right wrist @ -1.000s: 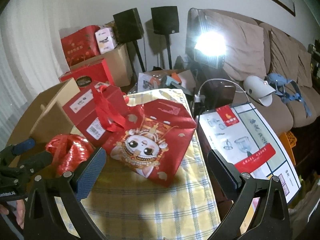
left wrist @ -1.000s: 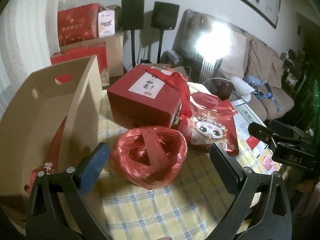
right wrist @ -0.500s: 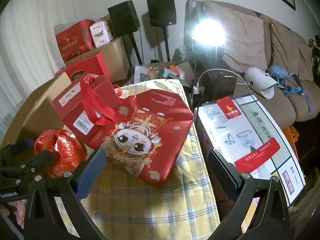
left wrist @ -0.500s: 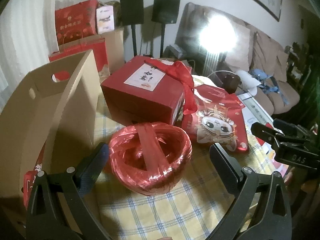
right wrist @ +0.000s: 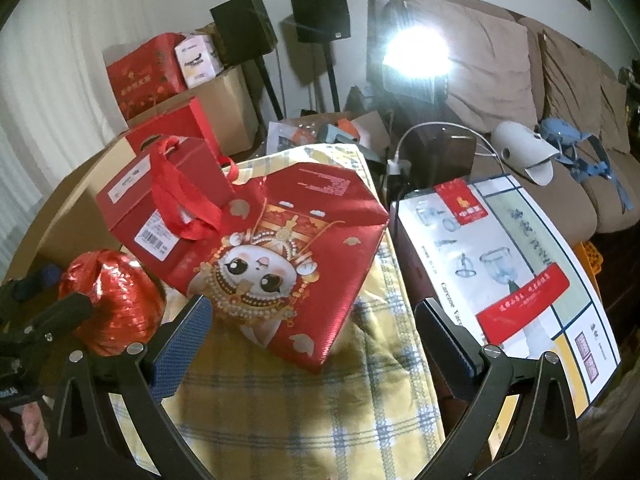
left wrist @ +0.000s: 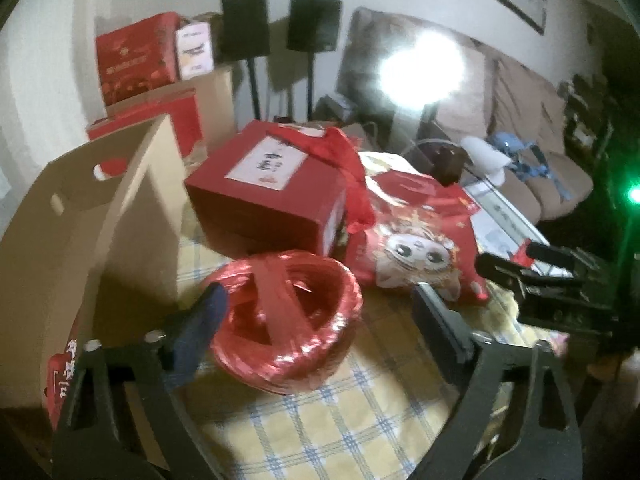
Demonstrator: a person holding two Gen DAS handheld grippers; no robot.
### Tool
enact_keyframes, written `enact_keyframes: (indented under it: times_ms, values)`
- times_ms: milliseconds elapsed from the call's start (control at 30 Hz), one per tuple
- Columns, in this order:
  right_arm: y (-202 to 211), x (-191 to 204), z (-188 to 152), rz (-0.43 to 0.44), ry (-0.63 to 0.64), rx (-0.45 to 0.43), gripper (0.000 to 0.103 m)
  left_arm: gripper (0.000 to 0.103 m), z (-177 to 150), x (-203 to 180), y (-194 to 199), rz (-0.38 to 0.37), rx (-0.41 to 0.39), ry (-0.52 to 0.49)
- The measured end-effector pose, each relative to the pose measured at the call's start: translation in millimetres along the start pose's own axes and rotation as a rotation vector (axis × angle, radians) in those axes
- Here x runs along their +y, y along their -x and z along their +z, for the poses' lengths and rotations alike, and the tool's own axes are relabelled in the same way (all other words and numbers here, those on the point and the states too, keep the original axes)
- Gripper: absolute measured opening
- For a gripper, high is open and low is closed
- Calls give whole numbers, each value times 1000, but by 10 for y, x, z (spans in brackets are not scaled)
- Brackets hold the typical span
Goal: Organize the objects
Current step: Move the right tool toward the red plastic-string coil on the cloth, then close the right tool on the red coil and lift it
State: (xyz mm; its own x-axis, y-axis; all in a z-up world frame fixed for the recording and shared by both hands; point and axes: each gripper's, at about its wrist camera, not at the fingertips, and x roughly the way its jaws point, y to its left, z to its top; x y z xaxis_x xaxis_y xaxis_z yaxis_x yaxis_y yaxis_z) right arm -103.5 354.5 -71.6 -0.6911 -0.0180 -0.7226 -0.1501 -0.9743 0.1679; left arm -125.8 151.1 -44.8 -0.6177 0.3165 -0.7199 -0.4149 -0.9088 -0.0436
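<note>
Between the closing jaws of the left gripper [left wrist: 320, 320] lies the red ribbon coil [left wrist: 286, 316] on the checked tablecloth [left wrist: 360, 420], right pad not yet touching. The grasp seems underway; next probably lifting it into the cardboard box [left wrist: 80, 240] alongside. The right gripper [right wrist: 316, 344] hangs wide, empty, before the red cartoon bag [right wrist: 288, 256].

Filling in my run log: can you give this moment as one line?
left gripper: jaws closing around red twine roll | right gripper: open, before cartoon bag | cardboard box: beside roll
</note>
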Motion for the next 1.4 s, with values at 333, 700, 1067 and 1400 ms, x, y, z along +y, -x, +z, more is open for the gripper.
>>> enact_keyframes:
  times_ms: [333,700,1067,1400]
  values:
    - [-46,-94,19,4,-23,10,102,59,-15,-147,-164,24,29,-82]
    - [-264,-209,-39,62,-113,84,97,54,72,-32,21,-52,35,-27]
    - [-306,-195,-95,87,-119,105,93,48,-19,-57,-44,-8,98,-100]
    - [-376,-159,-100,78,-117,112,91,50,79,-17,-40,25,57,-90]
